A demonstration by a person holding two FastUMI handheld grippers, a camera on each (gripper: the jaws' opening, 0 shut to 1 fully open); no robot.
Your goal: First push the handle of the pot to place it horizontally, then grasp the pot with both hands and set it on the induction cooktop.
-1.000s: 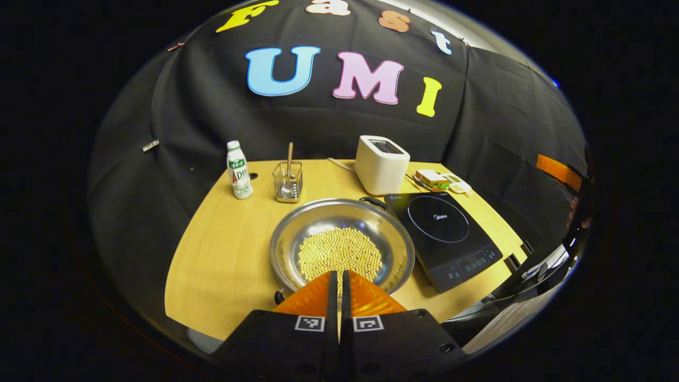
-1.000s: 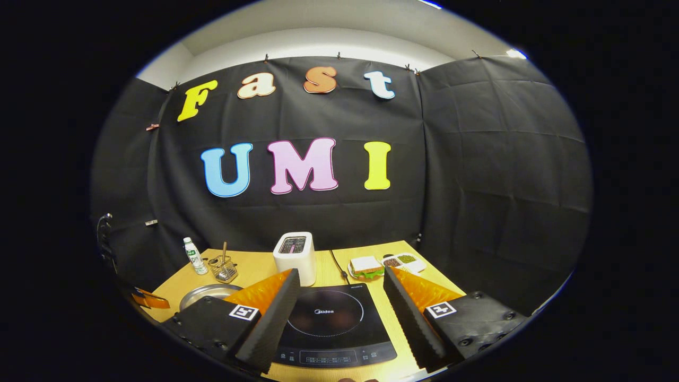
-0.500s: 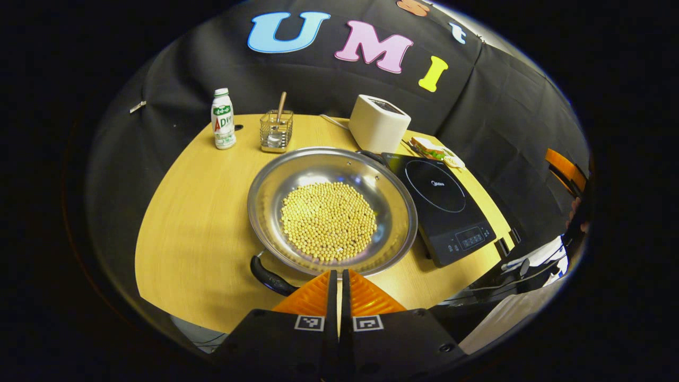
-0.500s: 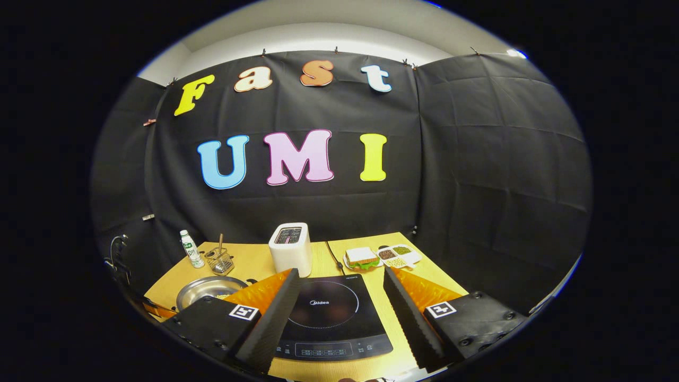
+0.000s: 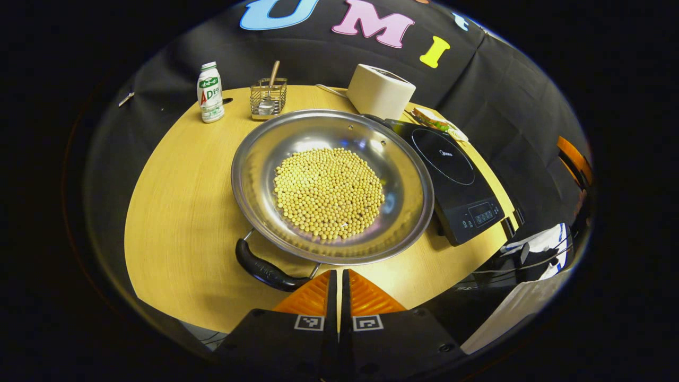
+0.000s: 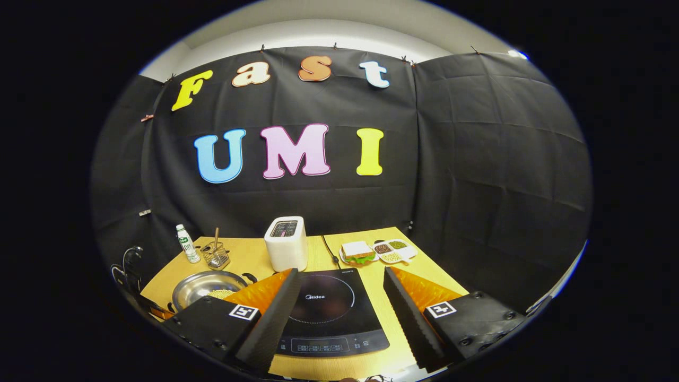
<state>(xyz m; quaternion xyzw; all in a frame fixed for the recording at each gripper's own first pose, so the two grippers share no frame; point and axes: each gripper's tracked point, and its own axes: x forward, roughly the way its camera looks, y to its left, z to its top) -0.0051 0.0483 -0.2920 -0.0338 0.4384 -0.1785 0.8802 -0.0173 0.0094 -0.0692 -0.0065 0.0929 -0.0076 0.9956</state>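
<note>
1. Pot (image 5: pixel 332 185): wide, shallow steel pan holding a heap of yellow beans (image 5: pixel 329 192); stands on the wooden table (image 5: pixel 180 212), just left of the induction cooktop (image 5: pixel 451 180), not on it.
2. Pot handle (image 5: pixel 265 269): black, at the pot's near rim, angled to the left.
3. Left gripper (image 5: pixel 338 281): fingers pressed together with nothing between them, tips just beside the pot's near rim and the handle's end.
4. Right gripper (image 6: pixel 339 313): fingers spread wide apart, hovering at the cooktop's near edge, gripping nothing.
5. Toaster (image 5: pixel 379 91): white, just behind the pot.
6. Wire holder (image 5: pixel 268 98): behind the pot, a utensil standing in it.
7. Bottle (image 5: pixel 210 93): behind the pot, left of the wire holder.
8. Sandwich (image 6: pixel 357 250): behind the cooktop, beside a divided dish (image 6: pixel 395 249).
</note>
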